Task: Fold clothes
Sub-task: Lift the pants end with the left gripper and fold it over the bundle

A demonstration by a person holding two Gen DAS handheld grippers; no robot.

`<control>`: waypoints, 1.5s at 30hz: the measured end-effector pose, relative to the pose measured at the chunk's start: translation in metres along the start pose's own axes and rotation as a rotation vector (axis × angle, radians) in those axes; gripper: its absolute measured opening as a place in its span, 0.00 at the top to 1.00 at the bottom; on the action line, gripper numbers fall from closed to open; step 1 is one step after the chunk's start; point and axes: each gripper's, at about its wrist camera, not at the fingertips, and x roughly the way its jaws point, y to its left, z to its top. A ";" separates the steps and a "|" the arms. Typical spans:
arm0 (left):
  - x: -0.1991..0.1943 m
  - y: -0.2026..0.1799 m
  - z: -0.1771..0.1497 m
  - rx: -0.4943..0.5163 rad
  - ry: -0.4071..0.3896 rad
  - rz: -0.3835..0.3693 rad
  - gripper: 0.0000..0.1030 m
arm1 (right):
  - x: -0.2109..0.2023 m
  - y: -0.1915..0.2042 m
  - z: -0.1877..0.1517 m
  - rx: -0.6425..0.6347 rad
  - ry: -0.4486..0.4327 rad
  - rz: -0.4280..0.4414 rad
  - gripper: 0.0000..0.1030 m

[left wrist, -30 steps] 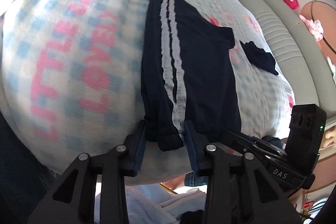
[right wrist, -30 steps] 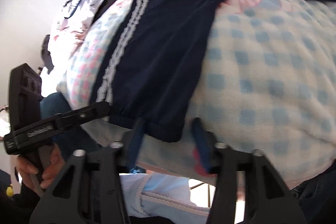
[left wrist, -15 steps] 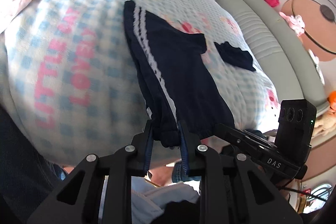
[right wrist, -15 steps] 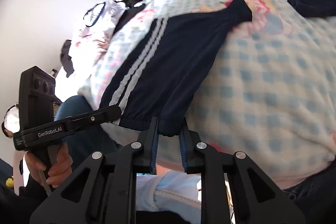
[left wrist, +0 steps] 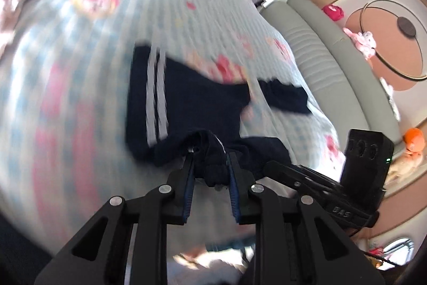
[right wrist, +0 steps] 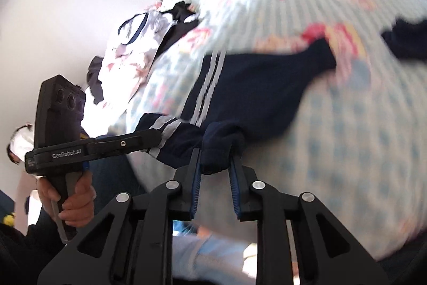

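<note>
Since 0.5 s ago, both the left gripper (left wrist: 209, 172) and right gripper (right wrist: 213, 164), clamped on the shorts (left wrist: 186, 98), have lifted its hem toward the far end: the fold is underway.

Checked blue-pink blanket (left wrist: 80, 98) over bed; grey padded headboard (left wrist: 328, 66); white wall (right wrist: 53, 4); bright daylight.

our left wrist view looks forward along the left gripper (left wrist: 210, 167), close over the blue-and-pink checked fleece blanket (left wrist: 66, 76), facing a grey padded headboard (left wrist: 328, 63). our right wrist view looks along the right gripper (right wrist: 214, 159), equally close, facing a white wall (right wrist: 53, 18). both share the navy white-striped shorts (left wrist: 192, 103) and each other's gripper at the side.
</note>
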 end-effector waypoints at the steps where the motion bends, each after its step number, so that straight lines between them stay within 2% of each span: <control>1: 0.001 0.001 0.009 0.004 -0.015 0.001 0.75 | 0.006 -0.003 0.014 -0.006 -0.009 -0.009 0.76; 3: 0.004 0.004 0.026 0.012 -0.045 0.004 0.71 | 0.019 -0.014 0.032 0.019 -0.014 -0.026 0.71; 5: 0.007 0.006 0.044 0.020 -0.074 0.007 0.58 | 0.032 -0.025 0.049 0.045 -0.018 -0.043 0.65; 7: 0.009 0.008 0.061 0.028 -0.104 0.010 0.44 | 0.029 -0.034 0.057 0.065 -0.038 -0.051 0.60; 10: 0.020 0.009 0.054 0.112 -0.090 0.079 0.43 | 0.022 -0.047 0.065 0.084 -0.070 -0.070 0.39; 13: 0.031 0.010 0.046 0.198 -0.074 0.149 0.45 | 0.025 -0.053 0.064 0.073 -0.058 -0.135 0.39; 18: 0.052 0.002 0.043 0.312 -0.044 0.244 0.50 | 0.045 -0.049 0.060 -0.008 0.007 -0.173 0.40; 20: 0.064 0.003 0.048 0.326 -0.013 0.277 0.55 | 0.056 -0.045 0.060 -0.044 0.033 -0.182 0.40; 23: 0.072 0.006 0.048 0.337 0.010 0.247 0.58 | 0.075 -0.042 0.062 -0.065 0.074 -0.168 0.40; 25: 0.074 0.009 0.046 0.337 0.017 0.258 0.58 | 0.091 -0.041 0.062 -0.083 0.110 -0.178 0.40; 27: 0.076 0.013 0.044 0.330 0.035 0.264 0.58 | 0.108 -0.041 0.060 -0.110 0.150 -0.207 0.43; 28: 0.078 0.014 0.043 0.328 0.047 0.274 0.58 | 0.111 -0.039 0.059 -0.132 0.150 -0.224 0.59; 29: 0.078 0.015 0.043 0.324 0.049 0.277 0.56 | 0.110 -0.036 0.058 -0.150 0.137 -0.234 0.81; 30: 0.078 0.015 0.043 0.320 0.050 0.279 0.56 | 0.109 -0.033 0.057 -0.166 0.123 -0.244 0.86; 31: 0.078 0.015 0.044 0.316 0.051 0.280 0.56 | 0.106 -0.031 0.058 -0.164 0.112 -0.250 0.86; 32: 0.078 0.015 0.044 0.311 0.051 0.282 0.60 | 0.103 -0.030 0.058 -0.162 0.100 -0.254 0.87; 33: 0.075 0.013 0.046 0.311 0.042 0.271 0.69 | 0.102 -0.030 0.058 -0.154 0.096 -0.248 0.88; 34: 0.071 0.011 0.048 0.310 0.032 0.258 0.81 | 0.100 -0.031 0.059 -0.147 0.091 -0.242 0.89; 35: 0.068 0.008 0.050 0.310 0.022 0.245 0.85 | 0.099 -0.032 0.059 -0.142 0.086 -0.237 0.91; 38: 0.056 0.000 0.057 0.310 -0.018 0.214 0.87 | 0.093 -0.033 0.064 -0.118 0.065 -0.210 0.92; 42: 0.045 -0.010 0.078 0.326 -0.086 0.208 0.87 | 0.080 -0.031 0.081 -0.103 -0.010 -0.215 0.93; 43: 0.048 -0.009 0.084 0.326 -0.091 0.219 0.87 | 0.077 -0.031 0.085 -0.099 -0.029 -0.216 0.93; 45: 0.066 0.005 0.095 0.273 -0.052 0.219 0.84 | 0.070 -0.030 0.094 -0.092 -0.066 -0.218 0.93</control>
